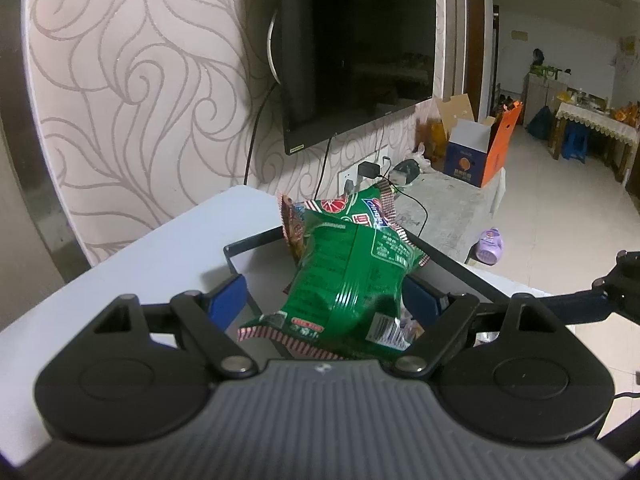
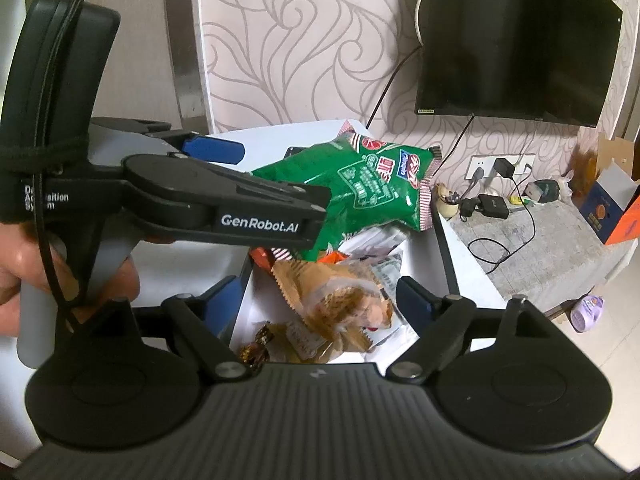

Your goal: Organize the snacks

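Orientation: the green snack bag [image 1: 352, 268] lies lengthwise between my left gripper [image 1: 324, 296] fingers, its long axis pointing forward over the black-rimmed tray [image 1: 240, 246]. The left jaws look spread; whether the pads actually touch it I cannot tell. My right gripper [image 2: 316, 300], jaws spread and empty, hovers over the brown snack packet [image 2: 340, 304] in the tray.

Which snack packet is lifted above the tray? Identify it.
The green packet, gripped by the left hand-held gripper. The tan-wrapped pastry and other snacks lie in the tray.
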Motion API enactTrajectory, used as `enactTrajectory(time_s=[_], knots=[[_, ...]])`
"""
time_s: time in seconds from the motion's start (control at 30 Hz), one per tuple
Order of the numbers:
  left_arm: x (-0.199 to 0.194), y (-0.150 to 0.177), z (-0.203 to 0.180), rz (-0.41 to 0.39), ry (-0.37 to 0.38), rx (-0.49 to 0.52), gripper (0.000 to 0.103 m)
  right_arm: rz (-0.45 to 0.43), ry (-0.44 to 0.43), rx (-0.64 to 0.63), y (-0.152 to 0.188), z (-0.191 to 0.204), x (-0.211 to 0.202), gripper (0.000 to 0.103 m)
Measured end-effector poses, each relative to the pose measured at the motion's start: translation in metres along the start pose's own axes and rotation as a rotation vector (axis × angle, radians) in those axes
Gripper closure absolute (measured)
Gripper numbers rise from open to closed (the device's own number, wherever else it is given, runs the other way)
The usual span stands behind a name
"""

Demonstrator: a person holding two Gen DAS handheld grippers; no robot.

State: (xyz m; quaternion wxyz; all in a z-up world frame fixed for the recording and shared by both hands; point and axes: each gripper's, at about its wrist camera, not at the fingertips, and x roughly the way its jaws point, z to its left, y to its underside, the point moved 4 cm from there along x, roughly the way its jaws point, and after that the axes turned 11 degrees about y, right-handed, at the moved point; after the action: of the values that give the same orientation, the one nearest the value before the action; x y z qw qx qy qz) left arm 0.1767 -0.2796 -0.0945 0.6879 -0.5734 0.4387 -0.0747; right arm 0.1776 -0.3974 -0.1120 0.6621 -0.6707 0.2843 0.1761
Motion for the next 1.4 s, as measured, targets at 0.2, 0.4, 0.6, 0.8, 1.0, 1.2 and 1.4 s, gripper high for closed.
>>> enactTrajectory(time_s=[0.2, 0.4, 0.6, 0.8, 1.0, 1.2, 1.4], knots=[[0.009, -0.009, -0.005, 0.019, -0.045, 0.009, 0.017, -0.001, -0.021, 0.018, -0.005, -0.011, 0.008, 0.014], [0.019, -0.019, -0.008, 0.046, -0.106, 0.002, 0.017, 0.007, -0.069, 0.030, -0.003, -0.023, 0.016, 0.013], [0.011, -0.030, -0.007, 0.011, -0.177, -0.012, 0.017, -0.003, -0.118, 0.044, -0.005, -0.034, 0.020, 0.013], [-0.026, -0.039, 0.006, -0.062, -0.210, -0.061, 0.017, -0.056, -0.113, 0.068, -0.015, -0.038, -0.002, 0.013], [-0.079, -0.026, 0.018, -0.097, -0.193, -0.102, 0.017, -0.110, -0.057, 0.080, -0.016, -0.020, -0.056, 0.011], [-0.137, 0.017, 0.029, -0.079, -0.195, -0.108, 0.017, -0.098, -0.025, 0.086, 0.005, 0.038, -0.111, 0.011], [-0.175, 0.044, 0.043, -0.028, -0.209, -0.143, 0.017, -0.069, -0.019, 0.086, 0.031, 0.089, -0.159, 0.011]])
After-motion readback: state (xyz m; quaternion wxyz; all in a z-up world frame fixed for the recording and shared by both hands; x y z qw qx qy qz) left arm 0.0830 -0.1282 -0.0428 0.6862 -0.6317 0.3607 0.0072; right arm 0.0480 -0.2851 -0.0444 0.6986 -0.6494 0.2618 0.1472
